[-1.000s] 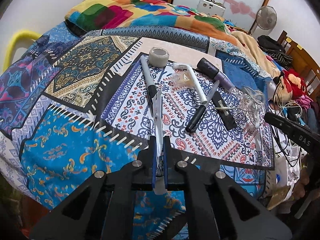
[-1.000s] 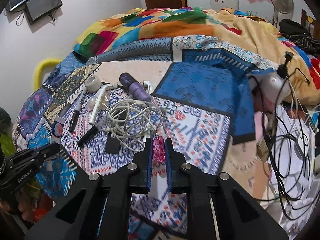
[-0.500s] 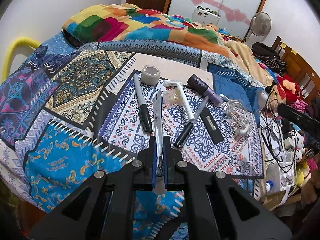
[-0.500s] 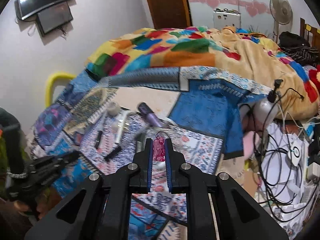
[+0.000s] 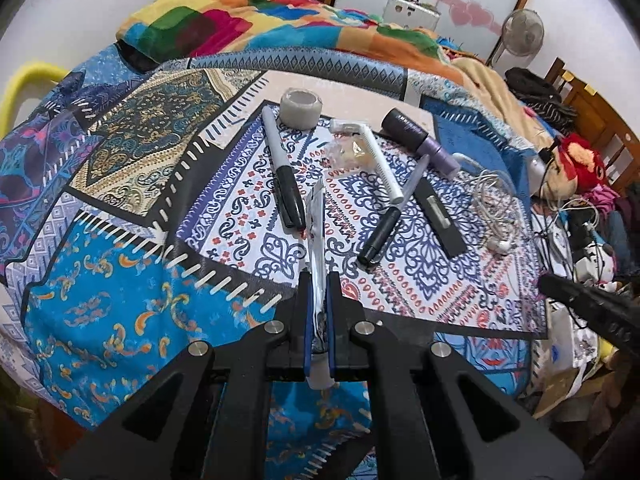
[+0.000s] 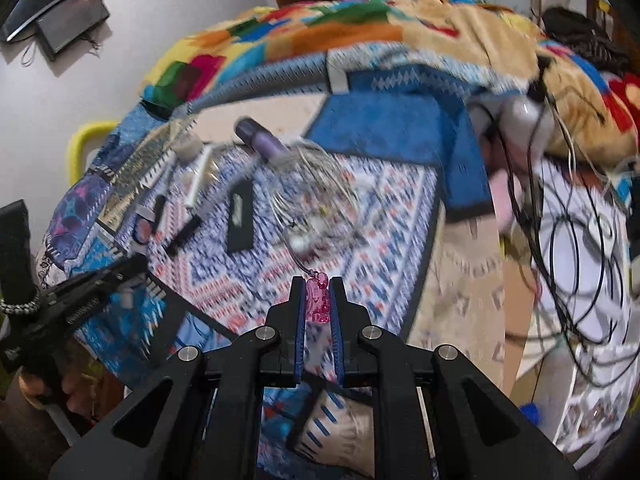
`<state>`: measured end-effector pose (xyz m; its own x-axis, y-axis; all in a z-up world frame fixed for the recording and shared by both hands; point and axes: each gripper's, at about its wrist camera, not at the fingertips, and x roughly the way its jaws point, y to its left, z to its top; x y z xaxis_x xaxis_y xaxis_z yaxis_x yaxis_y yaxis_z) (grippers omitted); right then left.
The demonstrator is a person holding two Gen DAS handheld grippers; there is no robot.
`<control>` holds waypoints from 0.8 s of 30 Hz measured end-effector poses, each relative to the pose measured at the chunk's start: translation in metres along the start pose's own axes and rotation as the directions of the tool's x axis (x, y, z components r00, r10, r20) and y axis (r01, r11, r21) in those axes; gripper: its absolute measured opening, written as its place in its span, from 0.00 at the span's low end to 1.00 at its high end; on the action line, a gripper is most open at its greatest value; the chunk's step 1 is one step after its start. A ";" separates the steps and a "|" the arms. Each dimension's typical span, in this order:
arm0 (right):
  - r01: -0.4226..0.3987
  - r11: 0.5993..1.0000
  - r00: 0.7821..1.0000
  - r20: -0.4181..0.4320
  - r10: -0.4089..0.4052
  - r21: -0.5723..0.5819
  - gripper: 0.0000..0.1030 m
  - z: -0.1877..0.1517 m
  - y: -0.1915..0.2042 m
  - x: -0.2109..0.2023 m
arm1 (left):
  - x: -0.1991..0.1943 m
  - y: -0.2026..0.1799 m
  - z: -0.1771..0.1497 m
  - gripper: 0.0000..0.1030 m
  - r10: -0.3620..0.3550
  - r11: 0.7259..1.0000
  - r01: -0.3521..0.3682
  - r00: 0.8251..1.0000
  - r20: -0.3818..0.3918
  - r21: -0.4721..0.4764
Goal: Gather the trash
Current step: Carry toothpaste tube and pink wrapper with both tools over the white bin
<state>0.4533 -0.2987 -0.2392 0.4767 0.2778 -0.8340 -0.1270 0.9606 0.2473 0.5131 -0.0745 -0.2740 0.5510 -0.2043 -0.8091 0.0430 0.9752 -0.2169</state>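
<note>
My left gripper (image 5: pixel 316 280) is shut on a flattened white tube (image 5: pixel 315 224) that sticks forward above the patterned cloth (image 5: pixel 420 264). My right gripper (image 6: pixel 317 286) is shut on a small pink plastic piece (image 6: pixel 317 300) with a thin wire ring on it, held above the cloth's near right part. On the cloth lie a tape roll (image 5: pixel 301 108), a black-capped marker (image 5: pixel 282 172), a white razor (image 5: pixel 376 152), a crumpled clear wrapper (image 5: pixel 352 152), a purple bottle (image 5: pixel 420 140), a pen (image 5: pixel 394 216), a black flat bar (image 5: pixel 438 216) and tangled white earphones (image 5: pixel 496 208).
A colourful blanket (image 5: pixel 260 24) is heaped at the back of the bed. Cables and chargers (image 6: pixel 572 248) hang off the right side. A yellow rail (image 5: pixel 24 80) is at the left. The right gripper's side shows in the left wrist view (image 5: pixel 588 308).
The right gripper lifted the pink piece off the cloth, away from the earphones, and swung right; its view is blurred. The left gripper, holding the tube, drew back a little.
</note>
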 end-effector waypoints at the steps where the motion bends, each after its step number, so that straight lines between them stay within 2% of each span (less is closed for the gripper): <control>1: 0.001 1.000 1.000 -0.002 -0.001 0.004 0.10 -0.001 -0.001 -0.001 | -0.004 0.000 -0.001 0.04 -0.003 1.000 0.003 1.000 0.004 0.000; 6: -0.009 1.000 1.000 0.010 0.009 0.003 0.10 -0.001 0.004 -0.012 | -0.033 0.004 -0.002 0.04 -0.011 1.000 0.011 1.000 0.029 -0.003; 11: -0.034 0.999 0.997 0.071 0.036 -0.032 0.10 0.013 0.026 -0.038 | -0.076 0.012 -0.001 0.04 0.009 1.000 -0.008 0.998 0.067 -0.012; 18: -0.096 0.986 0.978 0.170 0.118 -0.133 0.10 0.028 0.083 -0.092 | -0.148 0.043 -0.013 0.04 0.058 0.996 -0.049 0.990 0.131 -0.073; 24: -0.137 0.962 0.961 0.203 0.187 -0.236 0.10 0.019 0.142 -0.127 | -0.204 0.076 -0.037 0.04 0.124 0.987 -0.105 0.977 0.171 -0.119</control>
<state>0.3916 -0.1976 -0.0886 0.6114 0.4442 -0.6549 -0.3928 0.8888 0.2360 0.3725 0.0380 -0.1454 0.6867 -0.0641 -0.7241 -0.1142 0.9742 -0.1945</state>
